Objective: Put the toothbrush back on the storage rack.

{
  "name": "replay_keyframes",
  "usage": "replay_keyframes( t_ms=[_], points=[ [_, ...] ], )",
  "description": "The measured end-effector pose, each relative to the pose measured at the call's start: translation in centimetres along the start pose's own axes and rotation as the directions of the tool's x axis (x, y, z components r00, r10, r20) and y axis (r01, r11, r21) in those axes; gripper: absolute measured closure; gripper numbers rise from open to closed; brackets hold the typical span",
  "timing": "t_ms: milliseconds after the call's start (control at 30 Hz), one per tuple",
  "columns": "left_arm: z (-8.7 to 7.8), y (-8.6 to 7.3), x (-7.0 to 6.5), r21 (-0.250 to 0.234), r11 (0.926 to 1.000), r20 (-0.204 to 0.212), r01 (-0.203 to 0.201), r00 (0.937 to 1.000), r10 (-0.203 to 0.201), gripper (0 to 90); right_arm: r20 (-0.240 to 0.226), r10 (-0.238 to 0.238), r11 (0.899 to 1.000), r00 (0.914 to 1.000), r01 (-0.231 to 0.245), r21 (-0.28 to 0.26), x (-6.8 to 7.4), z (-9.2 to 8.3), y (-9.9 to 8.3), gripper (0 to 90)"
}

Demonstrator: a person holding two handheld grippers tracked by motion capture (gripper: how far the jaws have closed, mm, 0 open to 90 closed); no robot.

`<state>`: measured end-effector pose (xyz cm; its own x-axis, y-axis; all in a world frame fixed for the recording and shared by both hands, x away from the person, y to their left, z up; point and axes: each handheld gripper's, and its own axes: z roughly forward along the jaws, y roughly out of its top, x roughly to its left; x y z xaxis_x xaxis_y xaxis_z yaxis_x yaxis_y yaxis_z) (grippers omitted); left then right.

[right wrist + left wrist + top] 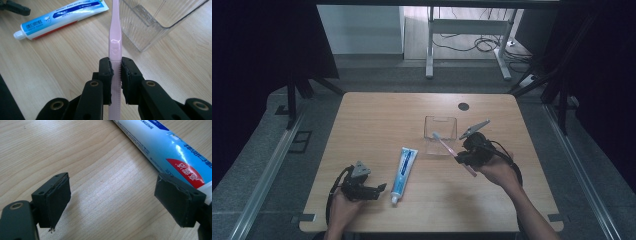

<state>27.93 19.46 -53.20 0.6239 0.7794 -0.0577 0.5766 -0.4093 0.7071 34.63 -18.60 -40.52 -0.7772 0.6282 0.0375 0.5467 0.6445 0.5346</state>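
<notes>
- The left gripper (382,189) sits at the near left of the table (377,115), in the person's left hand (343,206). Its jaws stand wide apart with nothing between them, and its tip points toward the toothpaste.
- In the left gripper view the same gripper (113,202) hovers low over bare wood — the toothpaste tube (172,152) runs past just beyond the right-hand jaw, which covers part of it. Whether jaw and tube touch I cannot tell.
- The toothpaste tube (404,171) lies flat on the table just right of the left gripper, white cap toward the near edge, its flat end pointing away toward the box. In the right gripper view the tube (62,18) lies at the upper left, well apart from the brush.
- The right gripper (460,159) is held above the table right of centre by the person's right hand (499,171). Its jaws are closed onto a pink toothbrush (452,149).
- In the right gripper view the pads of this gripper (116,77) press the handle of the toothbrush (115,40) from both sides — the handle runs straight up the picture between them.
- The brush head reaches out over the near rim of a clear plastic box (440,135), seen from the high view. The box stands upright at the middle of the table.
- In the right gripper view the box (152,22) shows ribbed clear walls, just right of the brush handle.
- A dark round hole (463,106) sits in the tabletop near the far edge, beyond the box.
</notes>
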Motion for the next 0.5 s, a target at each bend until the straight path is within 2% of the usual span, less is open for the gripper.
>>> replay_keyframes(
  t_ms=[500],
  points=[
    [0.01, 0.02, -0.02, 0.001, 1.0, 0.001, -0.004, 1.0, 0.004, 13.7, 0.017, 0.02, 0.998, 0.9996, -0.019, -0.059, -0.83, 0.7, 1.06, 79.3]
  ],
)
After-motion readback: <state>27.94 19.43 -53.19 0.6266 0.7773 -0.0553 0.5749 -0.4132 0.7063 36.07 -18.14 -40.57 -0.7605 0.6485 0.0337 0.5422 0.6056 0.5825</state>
